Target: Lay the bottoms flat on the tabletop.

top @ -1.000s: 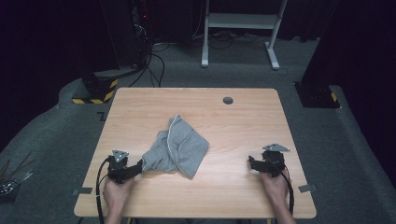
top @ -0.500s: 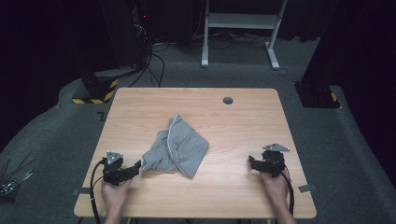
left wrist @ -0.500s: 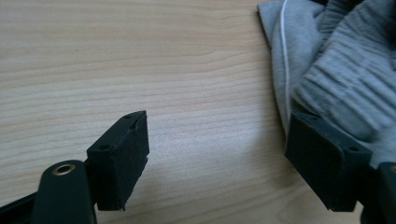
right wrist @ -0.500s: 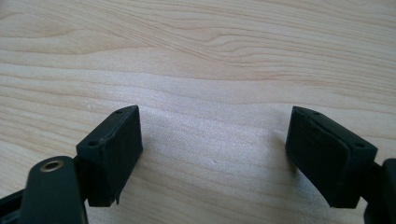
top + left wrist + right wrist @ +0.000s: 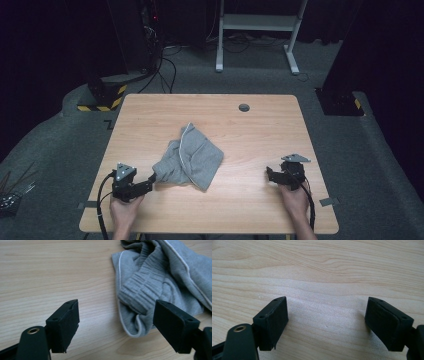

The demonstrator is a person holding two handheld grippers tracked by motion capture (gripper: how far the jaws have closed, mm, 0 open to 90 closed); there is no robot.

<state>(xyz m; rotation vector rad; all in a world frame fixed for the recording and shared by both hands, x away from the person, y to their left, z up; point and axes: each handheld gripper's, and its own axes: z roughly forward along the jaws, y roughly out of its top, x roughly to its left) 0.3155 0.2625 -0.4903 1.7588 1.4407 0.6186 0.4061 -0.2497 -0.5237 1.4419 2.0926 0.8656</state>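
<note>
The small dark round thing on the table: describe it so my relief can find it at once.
Start at the wooden table and go to its far edge, right of centre, beyond the crumpled grey garment. The dark round spot lies there alone, flat and small against bare wood. What it is cannot be told.

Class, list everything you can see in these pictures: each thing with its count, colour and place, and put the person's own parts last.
table: one, light wood, centre of the high view
garment: one, grey with white piping, crumpled on the table's middle, nearer the left gripper
hole: one, dark, round, in the table's far edge area
white frame: one, on the floor beyond the table
left gripper: one, black, open, jaws either side of the garment's corner
right gripper: one, black, open over bare wood
hands: two, at the near edge
</note>
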